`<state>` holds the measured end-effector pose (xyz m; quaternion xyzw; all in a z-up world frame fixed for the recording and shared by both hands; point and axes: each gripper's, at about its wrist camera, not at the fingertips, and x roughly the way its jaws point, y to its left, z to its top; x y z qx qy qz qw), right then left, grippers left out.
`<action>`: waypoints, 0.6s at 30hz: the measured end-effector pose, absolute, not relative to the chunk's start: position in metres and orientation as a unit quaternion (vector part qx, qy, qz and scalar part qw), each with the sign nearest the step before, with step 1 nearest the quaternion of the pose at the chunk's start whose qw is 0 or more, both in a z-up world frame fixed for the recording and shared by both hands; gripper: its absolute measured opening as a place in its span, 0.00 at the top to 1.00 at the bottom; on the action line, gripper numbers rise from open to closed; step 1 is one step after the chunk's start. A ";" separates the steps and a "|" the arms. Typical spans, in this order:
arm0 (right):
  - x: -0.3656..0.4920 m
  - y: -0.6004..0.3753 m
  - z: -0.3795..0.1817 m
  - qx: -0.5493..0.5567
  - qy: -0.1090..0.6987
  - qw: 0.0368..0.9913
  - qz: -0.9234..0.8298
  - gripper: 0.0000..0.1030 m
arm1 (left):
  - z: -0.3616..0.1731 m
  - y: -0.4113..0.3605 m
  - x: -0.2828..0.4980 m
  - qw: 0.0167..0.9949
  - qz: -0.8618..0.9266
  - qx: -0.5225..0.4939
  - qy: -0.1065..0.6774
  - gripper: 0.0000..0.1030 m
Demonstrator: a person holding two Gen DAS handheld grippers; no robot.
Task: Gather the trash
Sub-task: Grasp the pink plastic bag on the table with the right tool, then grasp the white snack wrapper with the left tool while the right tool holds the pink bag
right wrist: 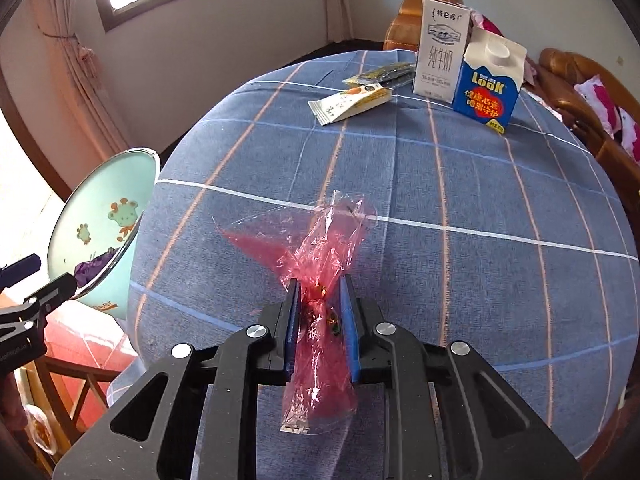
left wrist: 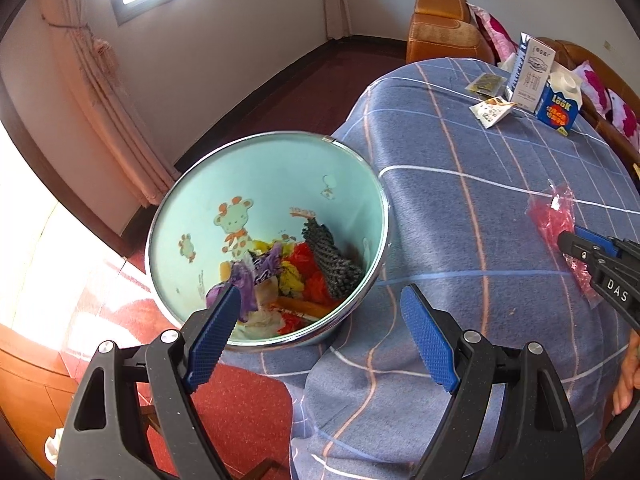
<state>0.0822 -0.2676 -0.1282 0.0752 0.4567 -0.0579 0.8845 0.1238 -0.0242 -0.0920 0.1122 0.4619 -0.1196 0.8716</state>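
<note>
A mint-green trash bin [left wrist: 276,184] with a giraffe print stands at the table's left edge, part full of coloured wrappers; it also shows in the right wrist view [right wrist: 100,216]. My left gripper [left wrist: 320,320] is open and empty over the bin's near rim. My right gripper [right wrist: 320,300] is shut on a red cellophane wrapper [right wrist: 324,248] just above the blue checked tablecloth [right wrist: 460,208]. The wrapper also shows in the left wrist view [left wrist: 554,216], with the right gripper [left wrist: 576,248] at the right edge.
At the table's far side stand a white milk carton [right wrist: 440,48] and a blue LOOK carton [right wrist: 490,84], with a white snack packet [right wrist: 348,104] and a dark packet [right wrist: 380,72] beside them. Orange sofa [right wrist: 580,92] behind. Red floor [left wrist: 240,408] below the bin.
</note>
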 end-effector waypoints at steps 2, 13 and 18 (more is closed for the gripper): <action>0.080 -0.273 -0.127 0.074 0.453 0.886 -0.059 0.82 | -0.090 -0.035 0.127 0.871 -0.128 0.122 0.458 0.22; 0.082 -0.393 -0.119 0.050 0.432 0.882 -0.184 0.82 | -0.073 -0.130 0.157 0.869 -0.203 0.194 0.407 0.22; 0.089 -0.442 -0.123 0.053 0.435 0.873 -0.213 0.82 | -0.073 -0.184 0.188 0.859 -0.246 0.212 0.396 0.22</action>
